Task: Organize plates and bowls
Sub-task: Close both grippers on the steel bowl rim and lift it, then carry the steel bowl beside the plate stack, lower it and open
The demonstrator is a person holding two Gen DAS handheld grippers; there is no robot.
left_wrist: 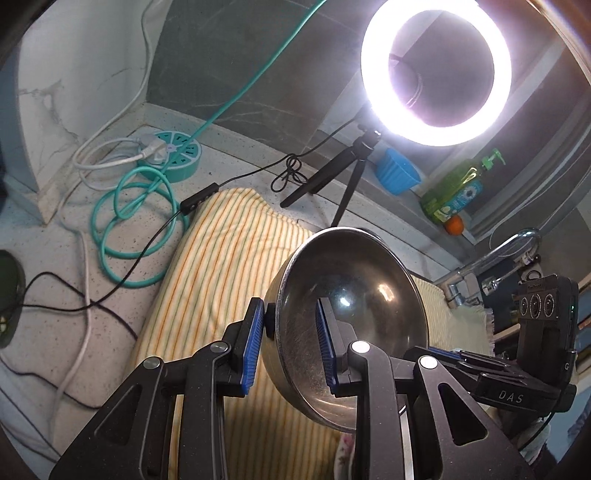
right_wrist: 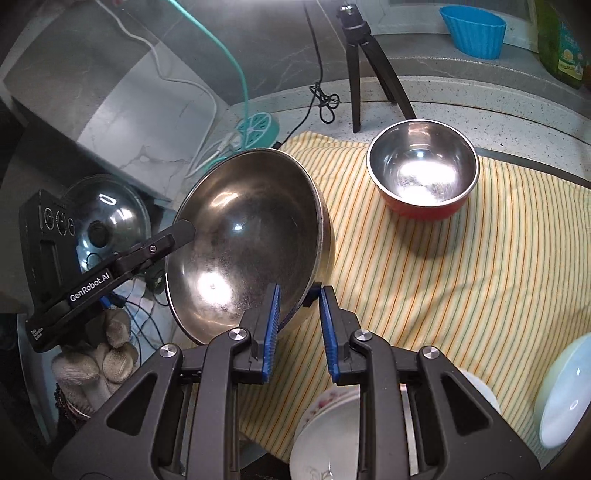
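A large steel bowl [left_wrist: 362, 295] is held tilted above the striped yellow cloth [left_wrist: 221, 258]. My left gripper [left_wrist: 291, 343] is shut on its rim, one pad inside and one outside. In the right wrist view the same bowl [right_wrist: 251, 236] tilts on edge, and my right gripper [right_wrist: 297, 325] is shut on its near rim. The left gripper [right_wrist: 181, 230] shows there at the bowl's far left rim. A smaller steel bowl with a red outside [right_wrist: 423, 170] sits upright on the cloth [right_wrist: 443, 277]. Floral white plates [right_wrist: 328, 435] lie below my right gripper.
A lit ring light [left_wrist: 436, 66] on a black tripod [right_wrist: 364, 62] stands behind the cloth. A teal power strip [left_wrist: 173, 151] and coiled cables lie at the left. A blue cup [right_wrist: 472, 29], a green soap bottle [left_wrist: 458, 188], a tap [left_wrist: 491, 258], a glass lid [right_wrist: 107, 218] and a pale bowl [right_wrist: 565, 391] surround the area.
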